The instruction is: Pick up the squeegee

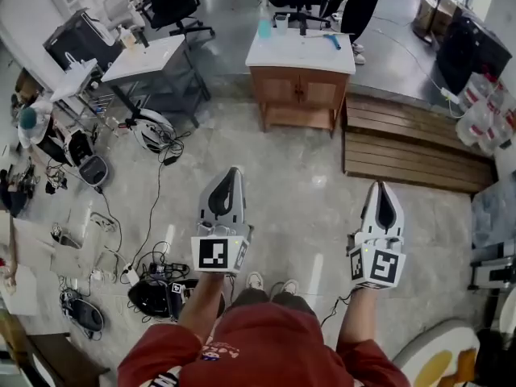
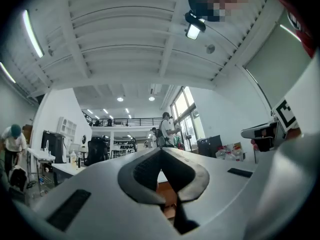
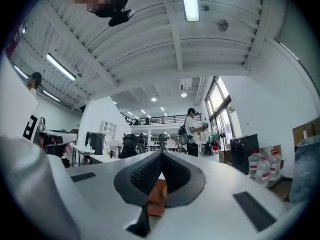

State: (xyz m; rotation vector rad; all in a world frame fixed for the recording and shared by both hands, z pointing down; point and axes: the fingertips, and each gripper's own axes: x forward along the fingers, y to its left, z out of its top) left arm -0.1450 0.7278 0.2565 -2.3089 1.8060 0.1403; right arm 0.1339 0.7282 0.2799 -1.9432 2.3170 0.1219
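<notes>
1. Head view: the small blue-handled tool that I take for the squeegee (image 1: pixel 334 41) lies on the white cabinet top (image 1: pixel 300 56), near its far right corner. It is too small to confirm the blade.
2. A teal bottle (image 1: pixel 264 29) stands near the far left corner of the same top, well apart from the squeegee. A standing person (image 1: pixel 357 6) is just beyond the far right edge.
3. The left gripper (image 1: pixel 233 172) and right gripper (image 1: pixel 379 186) are side by side over bare floor (image 1: pixel 306 192), both aimed at the cabinet and well short of it.
4. Claw state: both pairs of jaws are pressed together, nothing pinched. Likely reason: this is transit, with nothing in reach, so they are carried closed and roughly level.
5. Judgement: the approach is not done. The person has to walk up to the cabinet's near edge before spreading a claw.
6. View differences:
   - Only the head view shows the cabinet top and the squeegee.
   - Both gripper views sit too low for that and mostly show ceiling and the far room.
   - The right gripper view catches brown cabinet wood through the gap behind its closed tips, so its aim looks good.
   - The gripper views also show a mezzanine railing (image 3: pixel 160 118), absent from the head view.
</notes>
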